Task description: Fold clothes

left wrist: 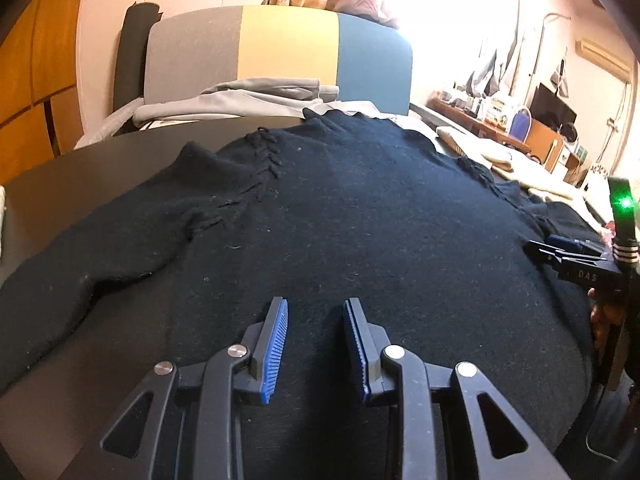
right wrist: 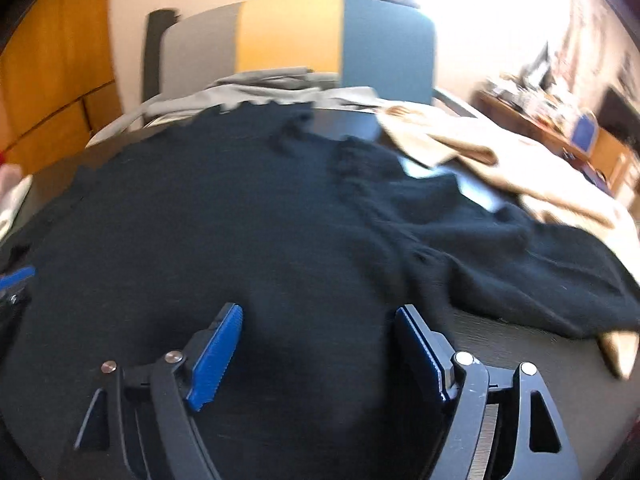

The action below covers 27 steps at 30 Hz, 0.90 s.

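A black knit sweater [left wrist: 340, 208] lies spread flat on a dark table [left wrist: 80, 168], one sleeve reaching out to the left. My left gripper [left wrist: 315, 304] hovers over the sweater's near part, open, with a gap between its blue pads and nothing in it. At that view's right edge my right gripper [left wrist: 560, 252] shows above the cloth, with a hand [left wrist: 604, 316] behind it. In the blurred right wrist view, the right gripper [right wrist: 319, 312] stands wide open over the sweater [right wrist: 240, 220], whose other sleeve trails right. The left gripper's blue pad [right wrist: 16, 276] peeks in at the left edge.
Behind the table stands a chair [left wrist: 288, 48] with a grey, yellow and blue back, grey clothes [left wrist: 240, 100] piled on its seat. A beige garment [right wrist: 460, 148] lies at the table's far right. Bare dark tabletop [right wrist: 520, 344] shows at the near right.
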{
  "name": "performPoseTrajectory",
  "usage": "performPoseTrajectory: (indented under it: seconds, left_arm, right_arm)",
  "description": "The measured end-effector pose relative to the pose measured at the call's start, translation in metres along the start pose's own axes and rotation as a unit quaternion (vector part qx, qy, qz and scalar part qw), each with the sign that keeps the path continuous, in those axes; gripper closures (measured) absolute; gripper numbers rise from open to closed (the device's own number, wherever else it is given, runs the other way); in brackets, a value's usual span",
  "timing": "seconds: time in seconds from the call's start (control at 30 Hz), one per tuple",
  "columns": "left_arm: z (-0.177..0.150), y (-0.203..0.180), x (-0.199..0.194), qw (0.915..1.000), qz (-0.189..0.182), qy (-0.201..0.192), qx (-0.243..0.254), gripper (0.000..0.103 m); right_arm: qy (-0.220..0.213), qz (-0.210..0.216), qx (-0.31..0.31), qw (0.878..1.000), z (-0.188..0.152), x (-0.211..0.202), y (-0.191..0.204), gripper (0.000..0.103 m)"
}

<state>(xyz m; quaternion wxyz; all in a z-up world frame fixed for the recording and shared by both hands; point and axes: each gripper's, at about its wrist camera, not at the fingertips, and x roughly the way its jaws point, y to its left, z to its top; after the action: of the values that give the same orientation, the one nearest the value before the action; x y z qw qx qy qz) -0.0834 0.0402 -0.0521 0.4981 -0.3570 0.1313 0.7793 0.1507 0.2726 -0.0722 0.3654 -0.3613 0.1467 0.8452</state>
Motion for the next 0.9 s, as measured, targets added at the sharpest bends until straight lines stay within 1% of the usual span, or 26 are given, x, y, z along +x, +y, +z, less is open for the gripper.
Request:
performPoseTrajectory:
  seconds: [0.03, 0.1, 0.17, 0.2, 0.27, 0.33, 0.37, 0.4, 0.43, 0.47, 0.5, 0.53, 0.57, 0.63, 0.67, 0.7, 0.73, 0.77, 0.83, 0.87, 0.9]
  left_arm:
    - [-0.001, 0.003, 0.0, 1.0, -0.004, 0.0, -0.004, 0.074]
    - [0.0, 0.006, -0.001, 1.0, -0.005, 0.002, -0.008, 0.074]
    - [0.002, 0.001, -0.007, 0.9999, 0.008, 0.006, 0.002, 0.074]
    - [0.002, -0.001, -0.012, 0.9999, 0.014, 0.003, 0.008, 0.074]
    - [-0.001, -0.007, -0.017, 0.9996, 0.011, -0.002, 0.024, 0.074]
    - [-0.008, -0.013, -0.018, 0.999, 0.01, 0.005, 0.044, 0.074]
    - [-0.014, -0.015, -0.016, 0.9983, 0.017, 0.004, 0.056, 0.073]
    - [-0.018, -0.015, -0.018, 0.9979, 0.018, -0.009, 0.061, 0.073]
    - [-0.022, -0.013, -0.019, 0.9978, 0.019, -0.014, 0.062, 0.073]
    - [-0.025, -0.011, -0.021, 0.9976, 0.019, -0.02, 0.063, 0.072]
    - [-0.026, -0.01, -0.022, 0.9975, 0.02, -0.02, 0.065, 0.07]
    - [-0.024, -0.009, -0.023, 0.9974, 0.02, -0.015, 0.067, 0.07]
    - [-0.022, -0.009, -0.023, 0.9974, 0.02, -0.008, 0.069, 0.07]
    - [-0.012, -0.01, -0.021, 0.9974, 0.016, 0.002, 0.071, 0.071]
    - [-0.007, -0.011, -0.02, 0.9977, 0.009, -0.001, 0.067, 0.071]
    - [-0.002, -0.012, -0.019, 0.9981, 0.002, -0.007, 0.062, 0.071]
    - [0.006, -0.013, -0.015, 0.9984, -0.008, -0.011, 0.054, 0.071]
    - [0.015, -0.015, -0.009, 0.9987, -0.018, -0.012, 0.047, 0.071]
    - [0.034, -0.02, 0.007, 0.9989, -0.033, -0.006, 0.035, 0.071]
    - [0.045, -0.024, 0.017, 0.9989, -0.036, -0.001, 0.03, 0.071]
    - [0.055, -0.026, 0.026, 0.9989, -0.039, 0.002, 0.027, 0.071]
  right_arm:
    - [0.0, -0.002, 0.01, 1.0, 0.0, 0.001, -0.008, 0.024]
    - [0.001, 0.001, 0.016, 1.0, 0.001, 0.002, -0.01, 0.023]
    - [0.007, 0.004, 0.017, 1.0, 0.003, -0.002, -0.01, 0.024]
    - [0.01, 0.01, 0.019, 1.0, 0.004, -0.006, -0.009, 0.03]
    - [-0.004, 0.048, 0.022, 0.999, 0.004, -0.028, 0.001, 0.041]
    - [-0.017, 0.084, 0.022, 0.996, 0.004, -0.05, 0.011, 0.042]
    - [-0.01, 0.091, -0.002, 0.996, 0.0, -0.053, 0.023, 0.042]
    - [-0.003, 0.097, -0.025, 0.995, -0.004, -0.056, 0.033, 0.042]
    - [0.004, 0.096, -0.039, 0.995, -0.008, -0.054, 0.039, 0.042]
    - [0.013, 0.086, -0.05, 0.995, -0.014, -0.049, 0.04, 0.042]
    - [0.02, 0.076, -0.061, 0.995, -0.02, -0.044, 0.041, 0.041]
    - [0.017, 0.069, -0.061, 0.996, -0.025, -0.041, 0.036, 0.04]
    - [-0.002, 0.069, -0.053, 0.996, -0.029, -0.042, 0.027, 0.039]
    - [-0.005, 0.06, -0.053, 0.997, -0.029, -0.042, 0.02, 0.036]
    - [-0.004, 0.057, -0.055, 0.997, -0.029, -0.041, 0.019, 0.031]
    - [-0.005, 0.057, -0.053, 0.997, -0.028, -0.041, 0.019, 0.029]
    - [-0.004, 0.06, -0.049, 0.997, -0.026, -0.04, 0.018, 0.028]
    - [-0.003, 0.071, -0.04, 0.997, -0.018, -0.039, 0.017, 0.028]
    - [0.0, 0.094, -0.023, 0.995, -0.002, -0.038, 0.015, 0.033]
    - [0.002, 0.106, -0.014, 0.994, 0.006, -0.037, 0.014, 0.04]
    - [0.003, 0.117, -0.006, 0.993, 0.014, -0.036, 0.013, 0.041]
